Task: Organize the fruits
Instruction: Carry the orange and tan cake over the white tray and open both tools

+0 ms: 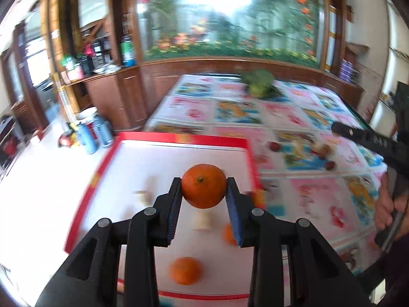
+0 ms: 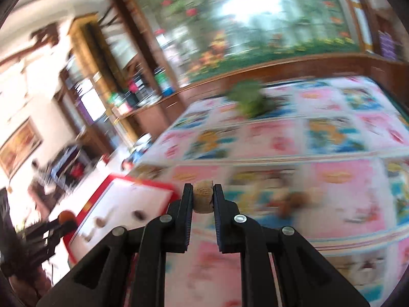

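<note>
**Two grippers, each carrying fruit above the table**

At left, a white tray with a red rim (image 1: 179,138) is seen, on which two oranges (image 1: 185,270) and a few small pale pieces (blurred) lie. Above it, an orange (image 1: 203,186) is clamped between the partly closed jaws of the left gripper (image 1: 203,192). Further right — over the patterned tablecloth (image 2: 332,184) — a small tan fruit (image 2: 203,197) is pinched by the right gripper (image 2: 203,199), its jaws nearly together.
</note>
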Action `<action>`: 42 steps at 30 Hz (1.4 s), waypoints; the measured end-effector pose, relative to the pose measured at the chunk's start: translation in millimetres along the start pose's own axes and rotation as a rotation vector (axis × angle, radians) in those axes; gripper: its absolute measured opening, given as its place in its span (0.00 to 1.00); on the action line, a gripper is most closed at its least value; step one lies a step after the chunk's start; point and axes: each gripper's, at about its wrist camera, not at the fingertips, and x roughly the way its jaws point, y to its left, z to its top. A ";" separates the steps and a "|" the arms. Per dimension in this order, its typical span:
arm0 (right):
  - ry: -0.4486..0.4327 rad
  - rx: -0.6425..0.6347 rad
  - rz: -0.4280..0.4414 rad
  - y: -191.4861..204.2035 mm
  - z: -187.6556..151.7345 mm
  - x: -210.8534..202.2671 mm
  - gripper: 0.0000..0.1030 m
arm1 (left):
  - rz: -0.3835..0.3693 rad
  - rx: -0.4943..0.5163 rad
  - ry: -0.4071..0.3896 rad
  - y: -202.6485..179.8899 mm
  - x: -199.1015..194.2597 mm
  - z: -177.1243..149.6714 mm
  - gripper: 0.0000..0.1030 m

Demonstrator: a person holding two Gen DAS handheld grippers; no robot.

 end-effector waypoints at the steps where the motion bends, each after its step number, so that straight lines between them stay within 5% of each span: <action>1: 0.024 -0.016 0.036 16.7 -0.2 10.3 0.13 | 0.031 -0.017 -0.008 14.2 -1.2 -0.5 0.35; 9: 0.173 -0.134 0.188 101.1 -27.0 65.6 0.13 | 0.125 -0.102 0.021 79.0 5.7 -23.1 0.35; 18: 0.268 -0.264 0.230 159.5 -54.5 98.5 0.13 | 0.144 -0.139 0.089 104.7 25.3 -42.8 0.35; 26: 0.316 -0.235 0.127 154.6 -39.2 138.6 0.13 | 0.089 -0.126 0.096 110.1 46.6 -9.9 0.35; 33: 0.480 -0.195 0.040 149.1 -27.5 183.3 0.15 | 0.090 -0.139 0.226 115.4 93.0 6.3 0.35; 37: 0.496 -0.206 0.019 149.9 -27.9 187.2 0.16 | 0.048 -0.165 0.284 114.2 107.2 -0.3 0.35; 42: 0.500 -0.169 0.041 141.7 -24.5 182.5 0.41 | 0.053 -0.175 0.302 115.8 109.2 -1.6 0.39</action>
